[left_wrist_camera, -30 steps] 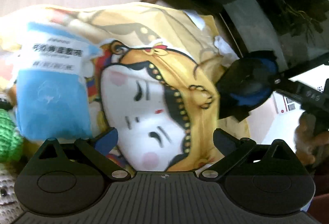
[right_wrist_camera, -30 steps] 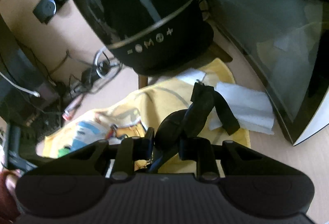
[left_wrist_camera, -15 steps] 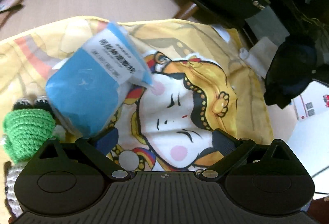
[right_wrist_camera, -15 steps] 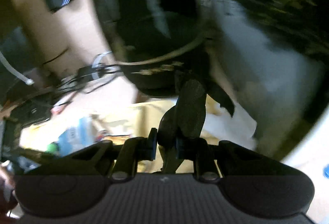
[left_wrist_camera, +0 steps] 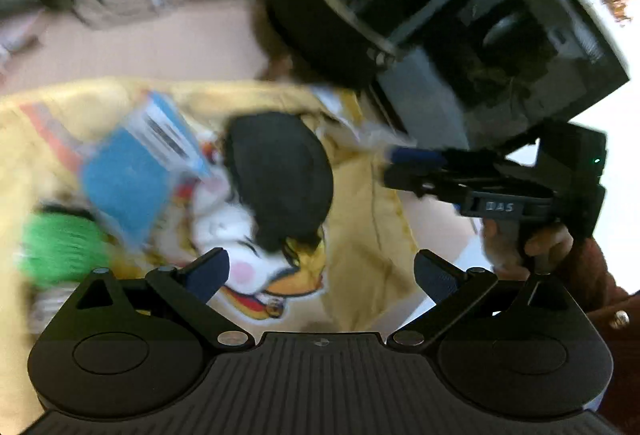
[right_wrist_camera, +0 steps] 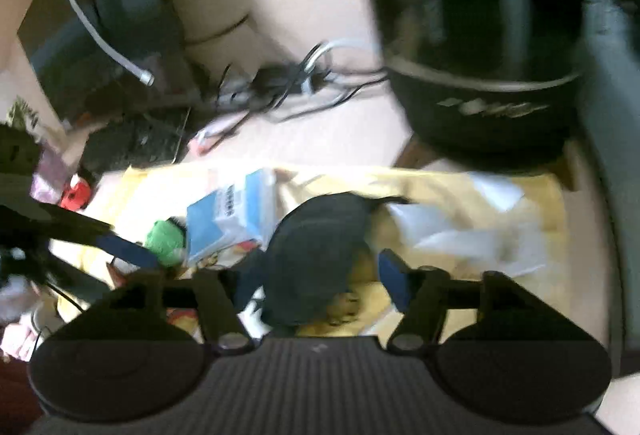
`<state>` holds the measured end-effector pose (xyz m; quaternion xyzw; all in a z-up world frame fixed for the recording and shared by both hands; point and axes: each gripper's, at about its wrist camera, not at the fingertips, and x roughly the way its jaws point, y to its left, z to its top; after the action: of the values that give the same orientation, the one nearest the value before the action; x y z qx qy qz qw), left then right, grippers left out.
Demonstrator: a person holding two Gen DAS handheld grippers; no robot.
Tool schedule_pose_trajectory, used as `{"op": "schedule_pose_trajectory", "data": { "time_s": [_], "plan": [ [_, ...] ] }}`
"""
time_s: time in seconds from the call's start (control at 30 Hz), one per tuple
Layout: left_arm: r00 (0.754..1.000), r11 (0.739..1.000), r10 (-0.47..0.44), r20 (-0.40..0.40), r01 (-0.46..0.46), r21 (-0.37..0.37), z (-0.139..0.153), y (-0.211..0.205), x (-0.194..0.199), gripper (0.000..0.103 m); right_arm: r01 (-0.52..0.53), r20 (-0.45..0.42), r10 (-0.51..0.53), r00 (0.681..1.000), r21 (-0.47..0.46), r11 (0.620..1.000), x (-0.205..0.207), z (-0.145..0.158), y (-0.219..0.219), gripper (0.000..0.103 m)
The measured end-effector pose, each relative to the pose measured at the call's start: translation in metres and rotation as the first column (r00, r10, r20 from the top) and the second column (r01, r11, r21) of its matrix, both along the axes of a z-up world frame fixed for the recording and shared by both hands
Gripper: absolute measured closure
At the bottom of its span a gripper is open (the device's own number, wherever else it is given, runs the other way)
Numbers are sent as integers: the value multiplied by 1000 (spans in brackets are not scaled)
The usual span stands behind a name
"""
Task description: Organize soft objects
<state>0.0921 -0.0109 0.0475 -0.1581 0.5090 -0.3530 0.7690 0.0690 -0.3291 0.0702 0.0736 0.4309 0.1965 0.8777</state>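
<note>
A black eye mask (left_wrist_camera: 280,175) lies on the yellow printed cloth (left_wrist_camera: 368,235), over the cartoon face. My right gripper (right_wrist_camera: 320,279) is open, and the eye mask (right_wrist_camera: 316,259) shows just beyond its spread fingers, with no grip on it. From the left wrist view the right gripper (left_wrist_camera: 400,167) hangs to the right of the mask, a hand on its handle. My left gripper (left_wrist_camera: 322,273) is open and empty above the cloth's near part. A blue packet (left_wrist_camera: 136,171) and a green crocheted toy (left_wrist_camera: 60,251) sit left of the mask. Both views are blurred.
A black round appliance (right_wrist_camera: 480,75) on wooden legs stands behind the cloth. A dark glass cabinet (left_wrist_camera: 520,35) is at the right. Cables (right_wrist_camera: 288,87) tangle on the beige floor behind. White tissues (right_wrist_camera: 460,235) lie on the cloth's right side.
The right gripper held the black mask up in shut fingers; now it has opened and the mask lies on the yellow cloth. The left gripper has drawn back, open throughout.
</note>
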Motion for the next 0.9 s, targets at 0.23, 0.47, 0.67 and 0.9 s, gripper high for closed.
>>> {"op": "schedule_pose_trajectory", "data": {
  "time_s": [0.23,0.47,0.67,0.9],
  "plan": [
    [917,913,394,-55,-384,136,-39,154,-1,2,175,-203,-197,959,-125,977,-22,-68,-20,69],
    [832,834,544,-111,-521,184,-83,223,-4,1,179,-186,-229,956,-250,951,-34,-83,-1,66],
    [824,817,562,-68,-540,200,-81,244,-6,2,125,-121,-182,976,-372,920,-47,-86,10,45],
    [816,797,576,-53,-547,255,-77,251,-5,2,200,-127,-280,952,-438,877,-50,-85,-20,40]
  ]
}}
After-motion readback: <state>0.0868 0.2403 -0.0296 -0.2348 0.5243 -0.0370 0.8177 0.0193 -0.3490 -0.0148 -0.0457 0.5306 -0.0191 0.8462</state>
